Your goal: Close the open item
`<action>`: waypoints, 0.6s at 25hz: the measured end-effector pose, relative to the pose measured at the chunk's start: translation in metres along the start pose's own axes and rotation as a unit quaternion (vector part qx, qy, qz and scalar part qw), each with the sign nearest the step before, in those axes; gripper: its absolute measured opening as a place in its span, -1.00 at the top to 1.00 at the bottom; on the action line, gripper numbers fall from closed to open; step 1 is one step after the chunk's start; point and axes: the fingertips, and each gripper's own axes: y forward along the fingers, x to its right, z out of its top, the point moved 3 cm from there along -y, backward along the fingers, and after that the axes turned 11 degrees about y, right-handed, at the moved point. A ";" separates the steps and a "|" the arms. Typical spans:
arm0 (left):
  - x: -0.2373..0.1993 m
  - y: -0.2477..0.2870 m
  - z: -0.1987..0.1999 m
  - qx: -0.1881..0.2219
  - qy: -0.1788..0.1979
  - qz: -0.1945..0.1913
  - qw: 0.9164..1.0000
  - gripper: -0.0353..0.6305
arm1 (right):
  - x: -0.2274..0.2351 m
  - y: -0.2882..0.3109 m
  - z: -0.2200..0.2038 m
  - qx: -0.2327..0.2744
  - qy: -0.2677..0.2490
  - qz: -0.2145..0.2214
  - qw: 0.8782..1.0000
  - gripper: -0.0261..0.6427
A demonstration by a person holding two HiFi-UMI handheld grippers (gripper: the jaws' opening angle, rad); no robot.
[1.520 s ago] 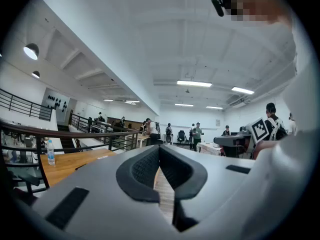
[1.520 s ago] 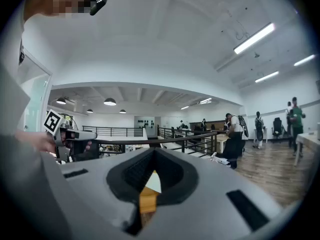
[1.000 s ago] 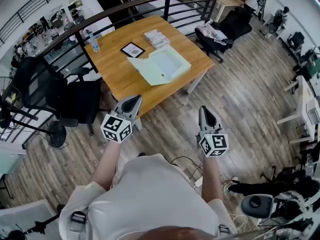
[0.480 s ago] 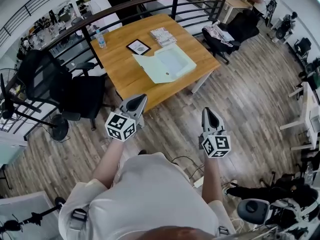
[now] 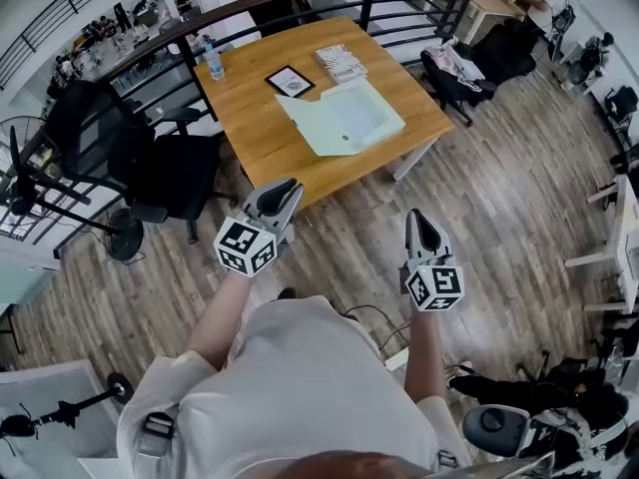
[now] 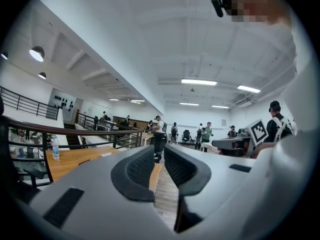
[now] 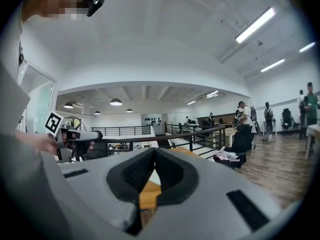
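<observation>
**Item: open folder** (image 5: 344, 118). Pale green, lying flat with its flap spread toward the left. It sits near the middle of the wooden tabletop (image 5: 250, 128), untouched and well apart from both grippers.

**Other things on the tabletop:** water bottle (image 5: 213, 60) at the far left corner; dark-framed card (image 5: 291, 81) just beyond the folder; stack of booklets (image 5: 341, 63) beside the card. A black office chair (image 5: 150, 168) stands at the tabletop's left side.

**Left gripper** (image 5: 283, 192). Held over the floor, short of the tabletop's near edge. Its jaws are opening, a narrow gap shows between the pads, and nothing is in it.

**Right gripper** (image 5: 417, 220). Also over the floor, level with the left. Its jaws are clenched tip to tip and empty.

**Change noted:** a second ago the left jaws were closed like the right; now they part. The tabletop also sits slightly nearer in the head view, so the person appears to be walking up.

**Bearing on task:** approach stage only. The parting left jaws suggest readying to take the flap, and closing has not begun.
</observation>
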 end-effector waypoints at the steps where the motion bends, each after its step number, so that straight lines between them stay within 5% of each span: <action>1: 0.000 0.000 0.000 -0.001 0.000 0.003 1.000 0.70 | 0.000 0.000 0.000 -0.001 -0.001 0.003 1.000 0.91; 15: 0.025 0.006 -0.008 -0.010 -0.009 0.022 1.000 0.56 | 0.019 -0.011 -0.007 -0.010 0.003 0.029 1.000 0.91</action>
